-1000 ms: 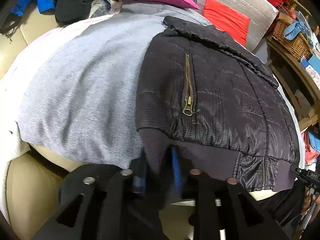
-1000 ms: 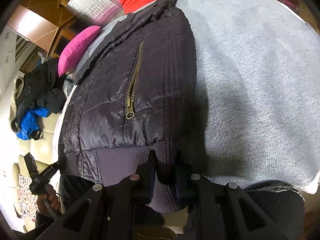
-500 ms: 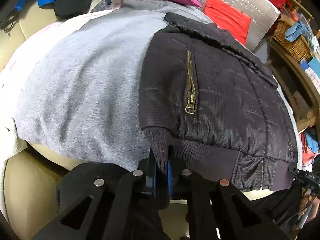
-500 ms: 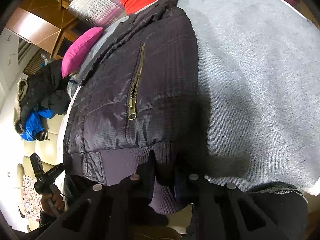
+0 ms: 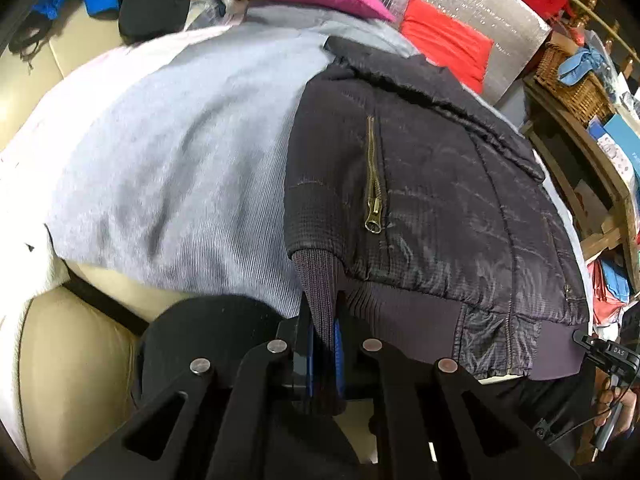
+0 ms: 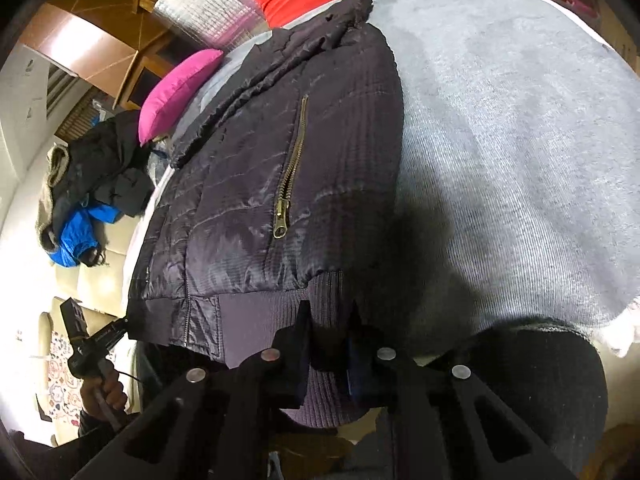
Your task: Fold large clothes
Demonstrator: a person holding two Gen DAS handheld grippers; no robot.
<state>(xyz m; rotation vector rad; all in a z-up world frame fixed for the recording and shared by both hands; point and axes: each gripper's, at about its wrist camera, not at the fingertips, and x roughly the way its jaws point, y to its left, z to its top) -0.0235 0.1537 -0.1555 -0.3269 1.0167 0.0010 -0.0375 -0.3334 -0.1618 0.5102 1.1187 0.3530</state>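
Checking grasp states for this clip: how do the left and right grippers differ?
The left gripper is shut on the jacket's ribbed cuff, pinched thin; the right gripper has a wider gap around the ribbed hem. Both work the black quilted jacket.

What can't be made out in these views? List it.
- Left wrist view: the knit cuff's end, clamped inside the left tool.
- Right wrist view: whether the right tool pinches the hem; shadow hides it.
- Left wrist view: the basket's contents, too small, near the edge.
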